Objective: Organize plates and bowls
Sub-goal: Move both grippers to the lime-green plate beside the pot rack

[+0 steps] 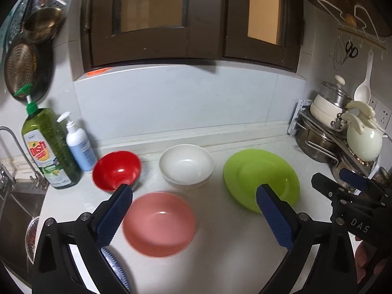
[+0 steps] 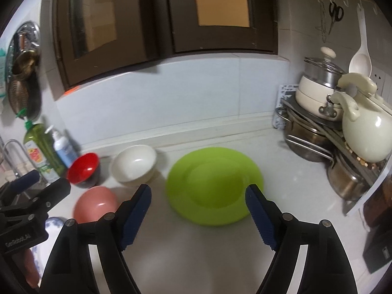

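My left tool (image 1: 193, 191) is spread wide with nothing between its blue pads, hanging above the pink bowl (image 1: 159, 224), which sits toward the front edge of the desk (image 1: 220, 245); my right tool (image 2: 198, 194) is spread just as wide and empty, lined up on the green plate (image 2: 214, 185), which lies flat toward the right side of the desk, clear of the other dishes. Behind the pink bowl, along the back edge, the red bowl (image 1: 117, 170) and the white bowl (image 1: 186, 166) stand side by side, apart from each other, and a blue-patterned dish (image 1: 117, 267) pokes out under my left tool at the front edge, mostly hidden. Further out, a green dish-soap bottle (image 1: 49, 147) and a white pump bottle (image 1: 79, 144) stand at the back left corner just beside the red bowl, with the sink (image 1: 14, 203) past the left edge, and a rack of pots with a cream kettle (image 2: 365, 134) fills the back right corner. I judge nothing is sorted yet. The worries from here: the plate lies flat, so a pad could skid over its rim and shove it toward the pots; the bowls look smooth and could squirt out of a pinch on a thin rim; reaching for the red bowl could knock a bottle over; and the two tools, working this near, could collide.
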The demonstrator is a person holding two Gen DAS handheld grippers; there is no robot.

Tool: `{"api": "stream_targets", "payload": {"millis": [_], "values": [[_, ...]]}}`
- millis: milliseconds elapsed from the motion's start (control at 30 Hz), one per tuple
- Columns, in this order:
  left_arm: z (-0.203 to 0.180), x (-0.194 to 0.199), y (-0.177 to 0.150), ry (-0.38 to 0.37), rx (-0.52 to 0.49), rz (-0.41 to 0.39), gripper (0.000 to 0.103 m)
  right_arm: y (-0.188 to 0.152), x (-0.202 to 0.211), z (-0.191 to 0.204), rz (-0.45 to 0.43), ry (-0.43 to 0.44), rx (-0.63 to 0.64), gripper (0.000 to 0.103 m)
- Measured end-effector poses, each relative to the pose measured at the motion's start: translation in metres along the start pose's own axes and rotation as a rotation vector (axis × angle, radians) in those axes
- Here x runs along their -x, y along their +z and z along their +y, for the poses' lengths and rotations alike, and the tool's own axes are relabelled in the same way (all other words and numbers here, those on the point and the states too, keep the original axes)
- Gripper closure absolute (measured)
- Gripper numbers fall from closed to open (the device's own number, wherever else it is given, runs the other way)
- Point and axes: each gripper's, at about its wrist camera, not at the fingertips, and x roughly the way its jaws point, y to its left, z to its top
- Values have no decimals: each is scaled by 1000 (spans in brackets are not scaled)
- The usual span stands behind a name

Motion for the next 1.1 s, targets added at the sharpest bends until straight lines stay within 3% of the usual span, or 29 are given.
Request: {"api": "stream_targets", "payload": {"millis": [533,1100], "values": [[-63,-103,-4,-23,34,138,1,10,-80,-77,77,-20,-35,23],[-82,-195,-14,11,53,256,22,-4,-169,-115,198,-7,-79,24]]}}
